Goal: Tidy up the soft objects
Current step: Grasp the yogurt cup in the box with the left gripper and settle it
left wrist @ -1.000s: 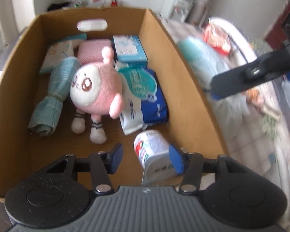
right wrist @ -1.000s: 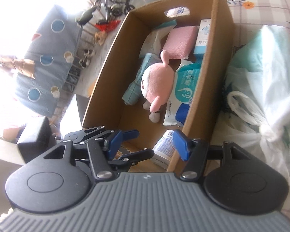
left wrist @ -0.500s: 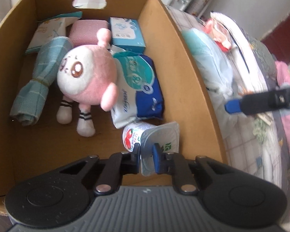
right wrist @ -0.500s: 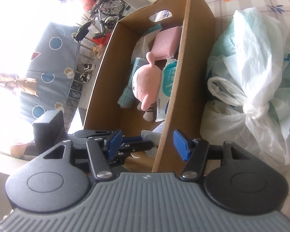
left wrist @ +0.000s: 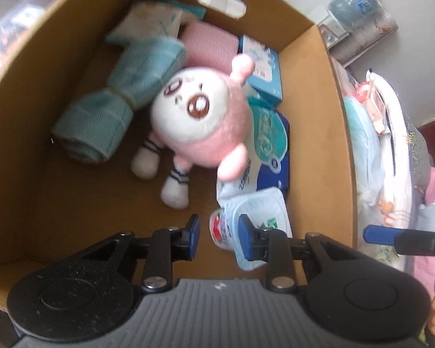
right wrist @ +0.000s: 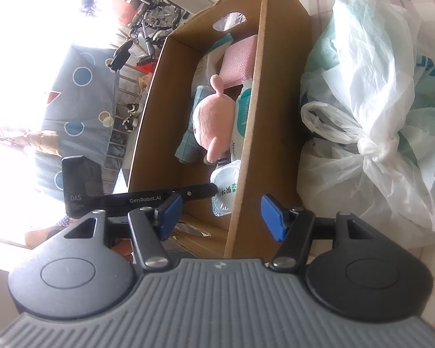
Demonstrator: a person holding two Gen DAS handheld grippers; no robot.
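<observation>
L cam looks steeply into box; R cam lower, alongside; both share it.

Bare box floor beside plush.

Each handheld tool has a grey ribbed housing nearest the camera, flanked by two round black discs with a raised inner circle. From the discs, black linkage bars run forward, pinned with silver screws, to a pair of blue pads. On the left gripper the black parts look speckled and dusty. The right gripper shows triangular cut-outs in its outer links. Seen ahead of the right claw, the left tool's long black finger carries white "GenRobot.AI" lettering
</observation>
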